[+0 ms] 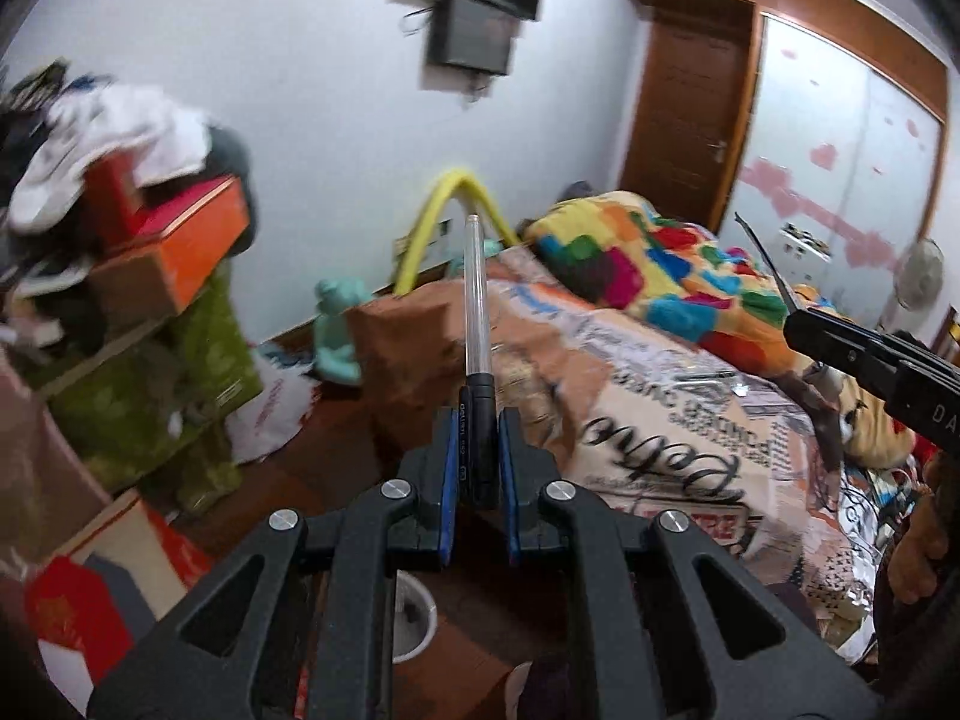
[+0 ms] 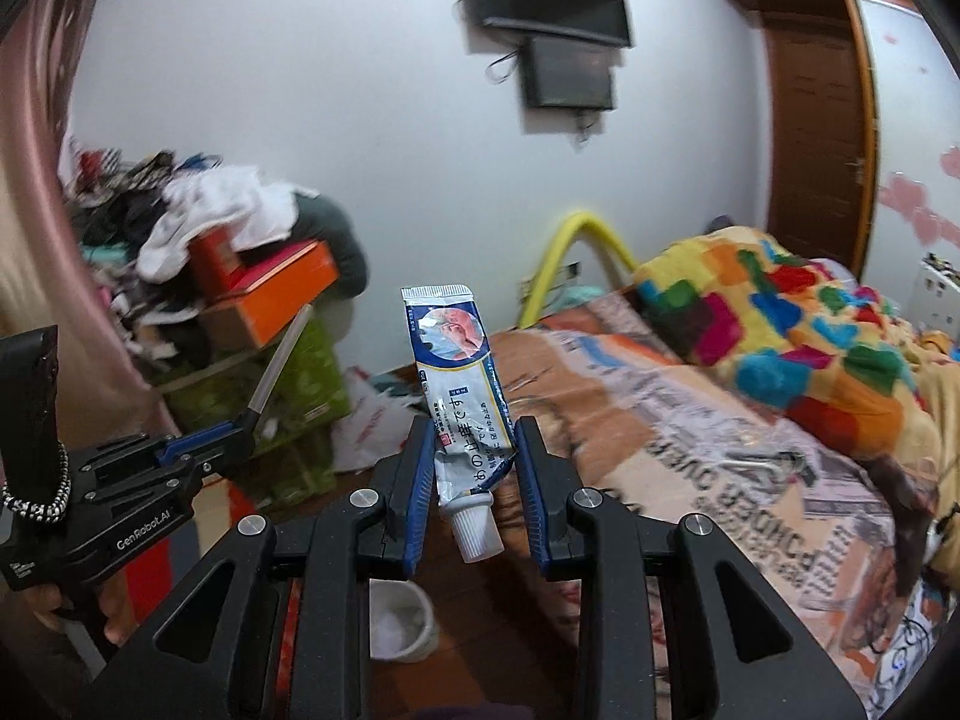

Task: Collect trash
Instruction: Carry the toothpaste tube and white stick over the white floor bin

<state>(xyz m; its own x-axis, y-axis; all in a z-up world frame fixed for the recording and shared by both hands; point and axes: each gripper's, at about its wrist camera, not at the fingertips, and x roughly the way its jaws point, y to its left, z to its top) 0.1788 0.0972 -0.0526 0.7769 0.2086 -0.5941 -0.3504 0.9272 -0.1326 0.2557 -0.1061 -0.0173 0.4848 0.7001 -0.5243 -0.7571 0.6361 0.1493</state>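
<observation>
My left gripper [image 1: 474, 420] is shut on a pen [image 1: 475, 324] with a clear barrel and black grip, pointing up and away. It also shows in the right wrist view [image 2: 240, 426] at the left, with the pen [image 2: 279, 360]. My right gripper [image 2: 471, 432] is shut on a squeezed white and blue tube [image 2: 459, 384], white cap toward the camera. The right gripper shows at the right edge of the left wrist view [image 1: 792, 324]. A small white bin [image 2: 399, 621] stands on the wooden floor below both grippers, also in the left wrist view [image 1: 414, 615].
A bed [image 1: 660, 396] with a printed sheet and a colourful blanket [image 2: 780, 324] fills the right. Stacked boxes and a pile of clothes [image 2: 198, 228] stand at the left. A white plastic bag [image 2: 372, 420] lies on the floor. Two screens [image 2: 552, 18] hang on the wall.
</observation>
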